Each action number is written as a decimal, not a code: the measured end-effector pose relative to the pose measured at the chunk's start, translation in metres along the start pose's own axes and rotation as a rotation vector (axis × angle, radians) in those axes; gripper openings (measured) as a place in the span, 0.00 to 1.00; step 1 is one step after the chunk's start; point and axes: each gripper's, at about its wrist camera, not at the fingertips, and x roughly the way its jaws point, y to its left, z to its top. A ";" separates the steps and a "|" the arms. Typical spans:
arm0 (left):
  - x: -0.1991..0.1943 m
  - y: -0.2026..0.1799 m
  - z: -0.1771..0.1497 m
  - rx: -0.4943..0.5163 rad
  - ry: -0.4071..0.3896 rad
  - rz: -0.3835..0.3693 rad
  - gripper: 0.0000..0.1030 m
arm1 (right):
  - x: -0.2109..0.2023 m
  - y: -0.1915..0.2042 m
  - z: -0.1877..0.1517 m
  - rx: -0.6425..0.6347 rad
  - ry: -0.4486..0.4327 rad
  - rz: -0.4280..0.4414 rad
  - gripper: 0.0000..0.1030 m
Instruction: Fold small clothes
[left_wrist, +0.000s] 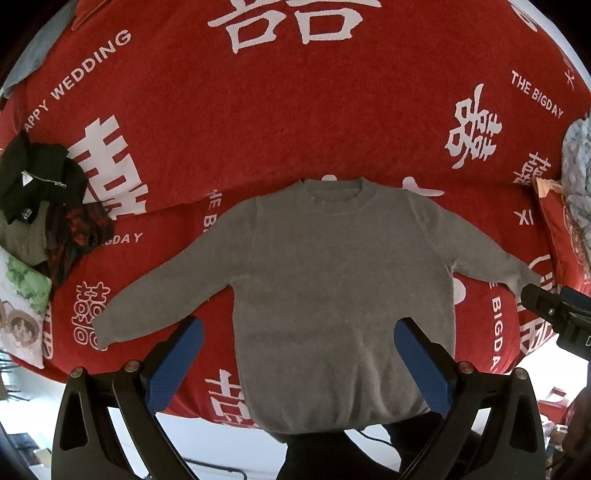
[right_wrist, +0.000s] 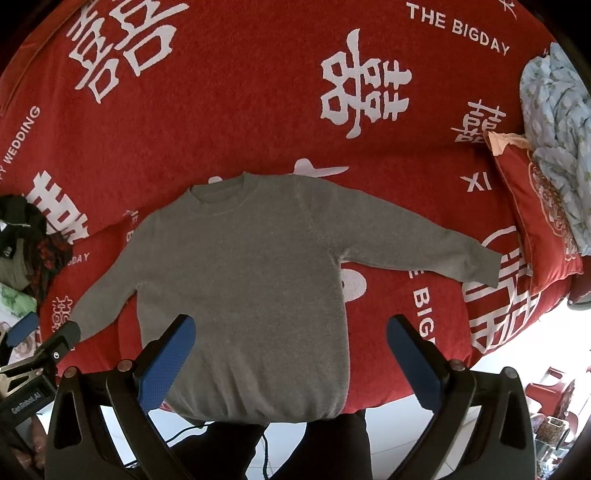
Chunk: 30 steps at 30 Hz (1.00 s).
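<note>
Grey sweater (left_wrist: 332, 280) flat, sleeves spread on bed (left_wrist: 258, 110), ahead of both; unfolded, seemingly. Left hand-held gripper (left_wrist: 299, 365), right hand-held gripper (right_wrist: 291, 360) gaping, empty. All folds remain.

Plain grey knit sweater (left_wrist: 343, 280) on a red bedspread (left_wrist: 258, 110) patterned with white characters; pale blue printed quilt (right_wrist: 557, 129) at its right edge, blue-padded fingers (left_wrist: 173, 365).

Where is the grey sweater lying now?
In both wrist views the grey sweater lies flat on the red blanket, between the dark clothes pile and the red pillow.
</note>
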 end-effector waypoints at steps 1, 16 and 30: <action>0.000 0.000 0.000 0.000 0.000 -0.001 1.00 | 0.000 0.000 0.000 0.001 -0.001 -0.002 1.00; -0.003 0.015 -0.008 -0.065 -0.008 0.010 1.00 | -0.001 0.002 -0.005 -0.019 -0.006 -0.036 1.00; -0.001 0.015 -0.009 -0.073 -0.001 0.006 1.00 | 0.000 0.008 -0.008 -0.035 0.001 -0.060 1.00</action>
